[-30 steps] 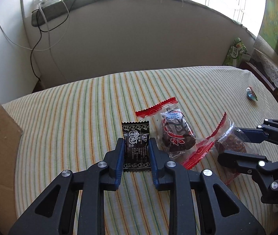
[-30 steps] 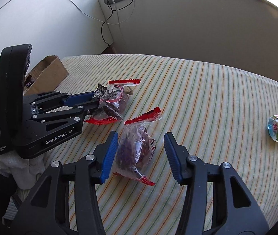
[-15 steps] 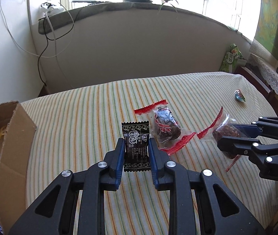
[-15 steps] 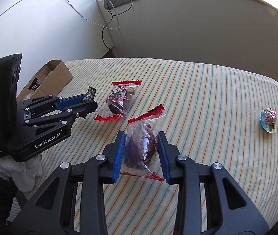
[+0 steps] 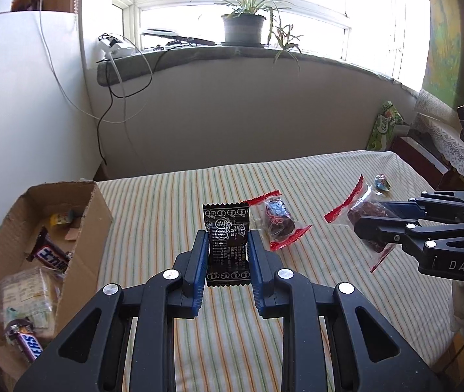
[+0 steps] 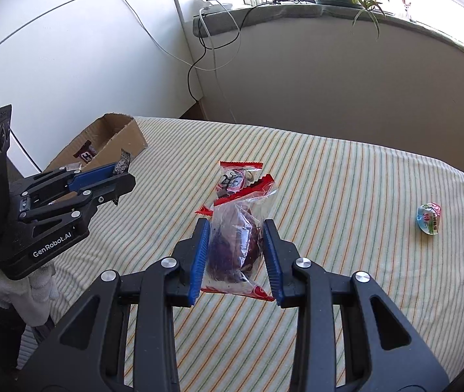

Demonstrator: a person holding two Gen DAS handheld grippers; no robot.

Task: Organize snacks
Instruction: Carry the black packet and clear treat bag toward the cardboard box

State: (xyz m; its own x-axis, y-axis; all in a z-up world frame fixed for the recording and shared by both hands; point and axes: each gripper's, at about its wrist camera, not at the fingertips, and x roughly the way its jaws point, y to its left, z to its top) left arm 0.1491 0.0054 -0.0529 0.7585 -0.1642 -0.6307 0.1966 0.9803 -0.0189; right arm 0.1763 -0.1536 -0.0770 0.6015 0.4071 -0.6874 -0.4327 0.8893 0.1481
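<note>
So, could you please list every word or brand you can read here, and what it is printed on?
"GenRobot.AI": left gripper body.
"DAS", cut off: right gripper body.
"ERS", partly hidden: bar in the cardboard box.
Black packet print: too small to read.

Daylight pours in from the window ahead of me, blown out to plain white behind the potted plant, which reads as a dark shape. The striped surface is bright and evenly lit. My tongs look near black against it, with small glints on their rivets. Both views are sharp in the middle, bend strongly outward, and darken to black at the corners
</note>
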